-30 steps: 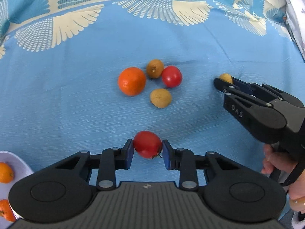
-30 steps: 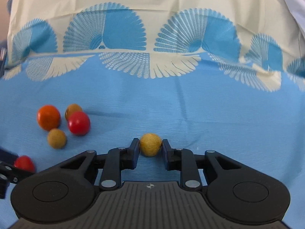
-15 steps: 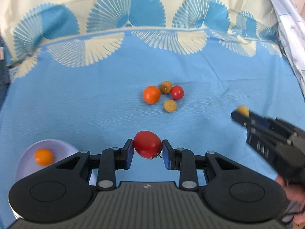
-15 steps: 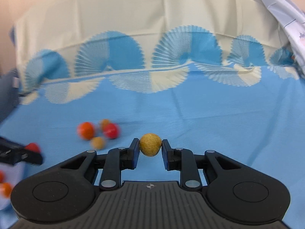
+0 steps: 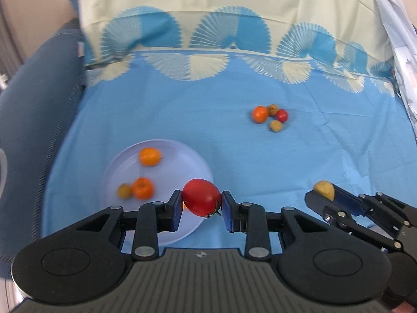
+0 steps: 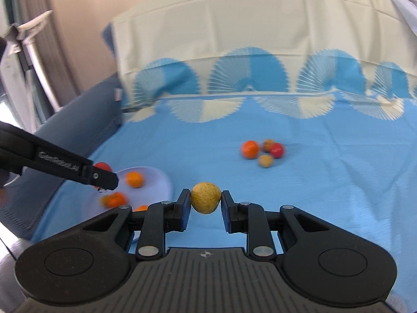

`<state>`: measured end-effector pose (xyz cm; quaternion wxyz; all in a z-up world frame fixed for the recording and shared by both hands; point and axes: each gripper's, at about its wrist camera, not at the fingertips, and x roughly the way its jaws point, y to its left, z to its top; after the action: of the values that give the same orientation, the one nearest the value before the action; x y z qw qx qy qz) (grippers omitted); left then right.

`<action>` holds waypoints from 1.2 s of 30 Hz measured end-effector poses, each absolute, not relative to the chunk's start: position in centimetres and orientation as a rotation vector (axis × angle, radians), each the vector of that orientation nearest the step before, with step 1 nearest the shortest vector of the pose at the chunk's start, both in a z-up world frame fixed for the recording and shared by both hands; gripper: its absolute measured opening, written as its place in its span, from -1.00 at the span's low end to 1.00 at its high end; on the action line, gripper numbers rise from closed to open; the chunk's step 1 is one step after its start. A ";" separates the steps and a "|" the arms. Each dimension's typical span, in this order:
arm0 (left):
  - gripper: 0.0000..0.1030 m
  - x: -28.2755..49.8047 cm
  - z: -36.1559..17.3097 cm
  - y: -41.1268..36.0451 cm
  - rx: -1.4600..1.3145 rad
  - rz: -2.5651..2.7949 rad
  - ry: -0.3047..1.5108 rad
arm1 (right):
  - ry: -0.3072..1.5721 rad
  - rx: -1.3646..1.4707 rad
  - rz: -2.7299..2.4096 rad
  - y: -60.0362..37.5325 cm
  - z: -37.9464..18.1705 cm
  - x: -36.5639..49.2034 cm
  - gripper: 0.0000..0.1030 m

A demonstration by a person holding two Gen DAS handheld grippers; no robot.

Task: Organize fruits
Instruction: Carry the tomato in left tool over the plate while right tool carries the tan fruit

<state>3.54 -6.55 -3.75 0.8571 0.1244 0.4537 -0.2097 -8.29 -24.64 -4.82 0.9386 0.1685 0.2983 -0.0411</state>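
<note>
**Both grippers loaded, plate just below my left one**

Right now each of my hands carries one fruit. My left gripper [image 5: 201, 206] is pinching a red tomato [image 5: 202, 197] between its blue pads, with the tomato's long axis running across from pad to pad and its green stem end hanging low. My right gripper [image 6: 205, 204] is pressed onto a small yellow-brown fruit [image 6: 205, 197], round and speckled.

What the coming move turns on is the pale lilac plate [image 5: 182, 156]. It lies directly under and slightly left of my left gripper, so the tomato hangs over the plate's near right rim. My left hand is clearly the nearer one; my right gripper sits off to the plate's right, over bare blue bed sheet [image 5: 325, 143].

On the plate I count three fruits: two orange ones and one small yellowish one, all blurred.

Well away, farther up the sheet and to the right, a cluster of four waits: one orange fruit [image 5: 259, 114], one red tomato, and two small brown ones, all touching or nearly so.
</note>
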 end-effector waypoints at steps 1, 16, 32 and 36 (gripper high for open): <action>-0.31 3.1 -3.4 -5.6 0.254 -0.432 0.949 | 0.603 0.325 -0.073 -23.6 -4.2 -8.8 -0.49; -0.31 -2.5 -0.3 4.1 0.131 -0.391 0.869 | 0.577 0.214 0.010 -14.9 0.1 -13.9 -0.49; -0.31 -4.1 0.8 6.4 0.092 -0.387 0.825 | 0.567 0.128 0.046 -11.7 1.6 -15.4 -0.49; -0.31 -4.1 0.8 6.8 0.088 -0.383 0.822 | 0.580 0.140 0.036 -11.8 1.7 -14.9 -0.49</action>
<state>-4.15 6.77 0.84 0.8980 0.0425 0.3970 -0.1849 -14.95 -11.82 1.67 0.9556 0.0691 0.2857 0.0177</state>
